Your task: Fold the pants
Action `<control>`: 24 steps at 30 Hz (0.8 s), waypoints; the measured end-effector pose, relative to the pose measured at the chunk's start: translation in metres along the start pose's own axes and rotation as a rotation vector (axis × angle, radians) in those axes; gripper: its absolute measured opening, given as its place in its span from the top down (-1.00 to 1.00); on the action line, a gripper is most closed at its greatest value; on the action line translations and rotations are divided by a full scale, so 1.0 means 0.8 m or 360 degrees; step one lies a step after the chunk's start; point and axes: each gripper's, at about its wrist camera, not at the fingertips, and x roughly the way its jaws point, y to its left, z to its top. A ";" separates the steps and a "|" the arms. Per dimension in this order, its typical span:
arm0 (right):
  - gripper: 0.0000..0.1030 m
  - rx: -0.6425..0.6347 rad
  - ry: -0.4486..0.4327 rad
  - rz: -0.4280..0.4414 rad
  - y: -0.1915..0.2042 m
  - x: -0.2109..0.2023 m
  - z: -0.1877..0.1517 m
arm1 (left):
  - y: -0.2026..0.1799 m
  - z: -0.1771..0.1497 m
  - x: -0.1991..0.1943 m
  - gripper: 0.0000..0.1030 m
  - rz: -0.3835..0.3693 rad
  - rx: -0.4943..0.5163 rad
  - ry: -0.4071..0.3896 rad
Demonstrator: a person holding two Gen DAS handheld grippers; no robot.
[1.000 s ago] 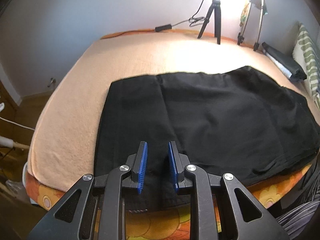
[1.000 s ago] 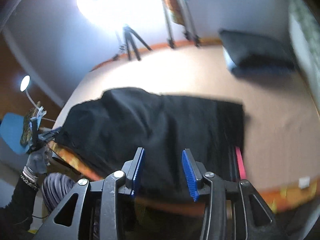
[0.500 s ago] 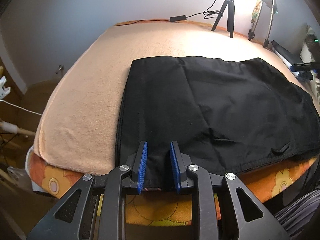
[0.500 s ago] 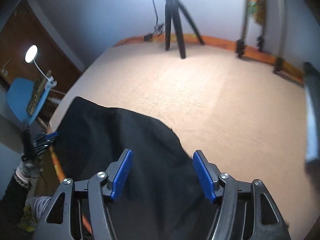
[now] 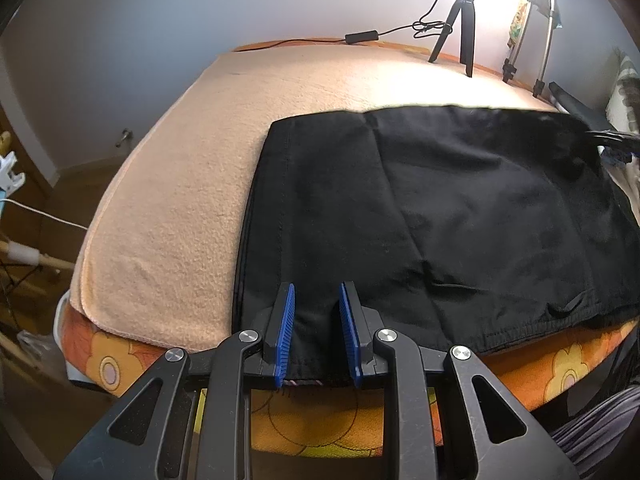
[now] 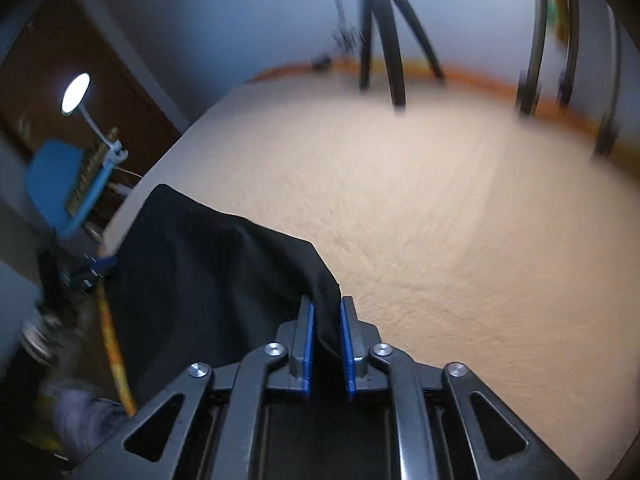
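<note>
Black pants [image 5: 440,208] lie folded flat on a peach blanket [image 5: 192,184] on the bed, reaching its near edge. My left gripper [image 5: 316,312] sits at the pants' near hem with its blue pads either side of the cloth, a gap between them; I cannot tell whether they pinch it. My right gripper [image 6: 326,318] is shut on the far corner of the pants [image 6: 208,276], with a fold of black cloth between its pads. The right gripper also shows at the far right of the left wrist view [image 5: 612,142].
A small black tripod [image 5: 460,20] and light-stand legs [image 5: 536,40] stand at the bed's far edge, with a cable. An orange flowered sheet [image 5: 540,364] shows along the near edge. A blue chair and lamp [image 6: 68,184] stand left of the bed. A striped pillow [image 5: 624,92] is at right.
My right gripper swung to the pants' far corner and closed on it; it was wide open before. My left gripper drew back slightly to the near hem, its jaws unchanged.
</note>
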 end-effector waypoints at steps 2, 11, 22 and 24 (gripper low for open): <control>0.83 -0.0285 -0.0102 -0.0196 0.042 -0.016 -0.014 | 0.001 -0.001 0.000 0.55 0.0000 -0.0002 -0.0003; 0.51 -0.0259 0.0023 -0.0526 0.024 0.034 -0.005 | 0.001 -0.002 -0.006 0.55 0.0098 0.0009 -0.0003; 0.07 -0.0090 -0.0002 -0.0080 0.078 -0.003 0.009 | 0.075 -0.039 -0.050 0.24 -0.0062 -0.0503 -0.0094; 0.05 -0.0066 0.0010 0.0008 0.093 -0.002 0.015 | 0.077 -0.045 -0.049 0.24 -0.0088 -0.0525 -0.0090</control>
